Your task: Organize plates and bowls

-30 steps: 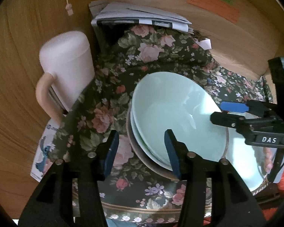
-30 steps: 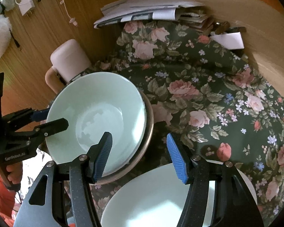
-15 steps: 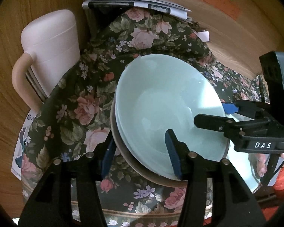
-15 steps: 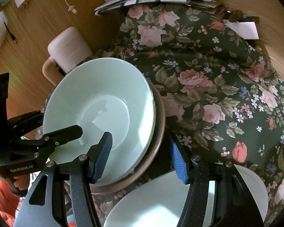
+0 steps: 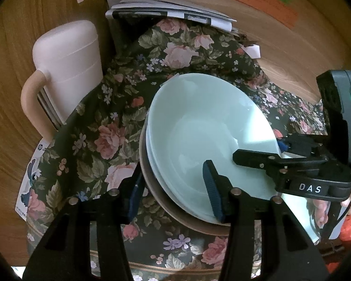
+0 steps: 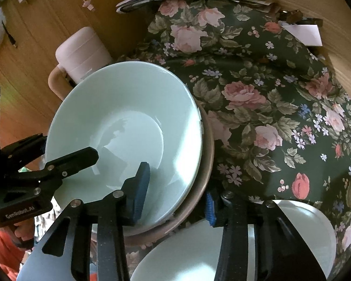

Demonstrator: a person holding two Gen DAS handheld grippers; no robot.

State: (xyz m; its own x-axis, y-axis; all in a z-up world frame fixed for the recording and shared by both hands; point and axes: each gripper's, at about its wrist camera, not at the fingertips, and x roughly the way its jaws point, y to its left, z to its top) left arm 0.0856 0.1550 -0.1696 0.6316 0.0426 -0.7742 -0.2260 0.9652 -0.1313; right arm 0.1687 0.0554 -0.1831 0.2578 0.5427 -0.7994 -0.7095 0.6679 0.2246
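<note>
The stacked pale-green bowls (image 5: 199, 135) sit mid-frame on the floral tabletop (image 5: 119, 117), nested in a brown dish. Both claws straddle opposite rims: the left claw (image 5: 173, 187) and the right claw (image 6: 175, 192) each gape wide, one finger inside, one outside.

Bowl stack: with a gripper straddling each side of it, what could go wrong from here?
1. Both grippers, left and right, straddle the rim of the stack: pale green bowls nested in a brown dish. Uneven squeezing or lifting could tilt it and slide the bowls out.
2. The right gripper's outer finger sits close over the white plate and may knock it.
3. The stack rests on a floral cloth, which may drag.
</note>
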